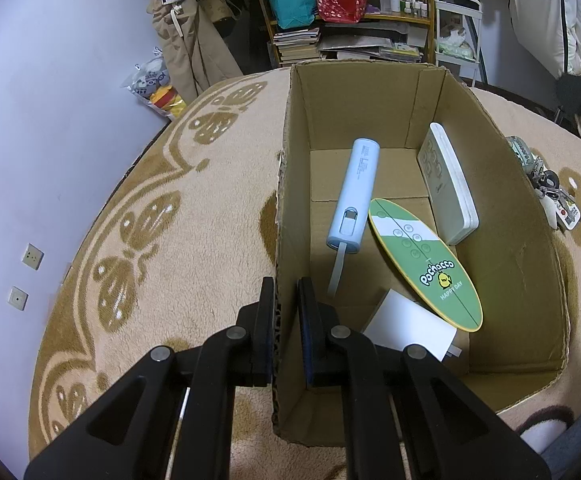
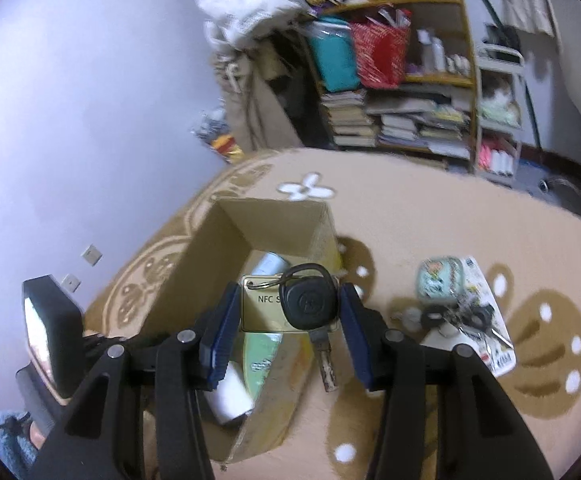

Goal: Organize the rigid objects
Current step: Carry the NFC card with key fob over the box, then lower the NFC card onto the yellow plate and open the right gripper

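Observation:
My left gripper [image 1: 286,312] is shut on the left wall of an open cardboard box [image 1: 502,216] standing on the carpet. Inside the box lie a light blue cylinder [image 1: 356,196], a green oval Pochacco board [image 1: 426,260], a pale flat case [image 1: 448,184] leaning on the right wall, and a white block [image 1: 410,326]. My right gripper [image 2: 288,320] hangs above the box [image 2: 210,248], shut on a gold NFC card [image 2: 264,312]. A black car key [image 2: 310,300] on the card's ring dangles in front of it.
A mint pouch with keys and small items [image 2: 454,304] lies on the patterned carpet [image 1: 170,240] right of the box, also visible as the keys pile [image 1: 550,196]. Crowded shelves [image 2: 402,80] and hanging clothes stand at the back; a bare wall [image 1: 50,100] is left.

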The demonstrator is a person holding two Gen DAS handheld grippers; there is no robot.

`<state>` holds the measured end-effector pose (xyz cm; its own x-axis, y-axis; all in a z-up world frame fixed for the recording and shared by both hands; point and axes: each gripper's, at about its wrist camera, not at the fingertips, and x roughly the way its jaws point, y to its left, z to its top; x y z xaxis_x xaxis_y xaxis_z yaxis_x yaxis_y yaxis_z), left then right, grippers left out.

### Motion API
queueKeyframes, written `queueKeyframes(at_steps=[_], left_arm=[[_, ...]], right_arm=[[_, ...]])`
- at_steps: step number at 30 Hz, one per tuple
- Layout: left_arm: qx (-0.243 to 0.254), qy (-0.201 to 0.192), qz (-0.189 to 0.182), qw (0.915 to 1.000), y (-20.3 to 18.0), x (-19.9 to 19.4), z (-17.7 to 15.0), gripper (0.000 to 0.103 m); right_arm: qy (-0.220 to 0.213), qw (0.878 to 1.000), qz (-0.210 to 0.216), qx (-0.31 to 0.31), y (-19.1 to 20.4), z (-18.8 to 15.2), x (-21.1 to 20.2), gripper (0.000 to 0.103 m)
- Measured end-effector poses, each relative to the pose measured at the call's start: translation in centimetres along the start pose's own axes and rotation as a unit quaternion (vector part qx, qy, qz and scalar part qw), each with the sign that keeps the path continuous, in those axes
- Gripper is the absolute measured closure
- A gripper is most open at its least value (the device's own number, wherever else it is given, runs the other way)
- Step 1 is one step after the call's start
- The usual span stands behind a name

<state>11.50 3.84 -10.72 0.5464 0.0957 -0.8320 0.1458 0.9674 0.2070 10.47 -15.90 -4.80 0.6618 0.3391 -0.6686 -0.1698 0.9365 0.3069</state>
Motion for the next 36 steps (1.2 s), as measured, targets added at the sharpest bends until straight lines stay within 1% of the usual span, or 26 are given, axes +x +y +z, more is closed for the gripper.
queueKeyframes(at_steps=[2,4,10,18,24,36], left_arm=[[0.000,0.000,-0.001,1.0000,0.0,0.0,0.0,0.093],[0.000,0.000,0.000,1.0000,0.0,0.0,0.0,0.093],[0.000,0.000,0.000,1.0000,0.0,0.0,0.0,0.093],[0.000,0.000,0.000,1.0000,-0.1,0.0,0.0,0.093],[0.000,0.000,0.000,1.0000,-0.1,0.0,0.0,0.093],[-0.003,0.001,-0.004,1.0000,-0.1,-0.1,-0.2,0.093]], right_arm=[[-0.004,1.000,0.016,-0.012,0.9,-0.1,0.0,0.050],[-0.001,0.999,0.023,-0.024,1.6,-0.2,0.2,0.050],[0.022,0.998,0.022,-0.052,3.2,-0.9,1.2,0.050],[0.048,0.995,0.018,-0.080,4.1,-1.9,2.9,0.050],[0.060,0.994,0.011,-0.088,4.4,-2.6,3.6,0.050],[0.063,0.994,0.002,-0.092,4.2,-2.8,3.7,0.050]])
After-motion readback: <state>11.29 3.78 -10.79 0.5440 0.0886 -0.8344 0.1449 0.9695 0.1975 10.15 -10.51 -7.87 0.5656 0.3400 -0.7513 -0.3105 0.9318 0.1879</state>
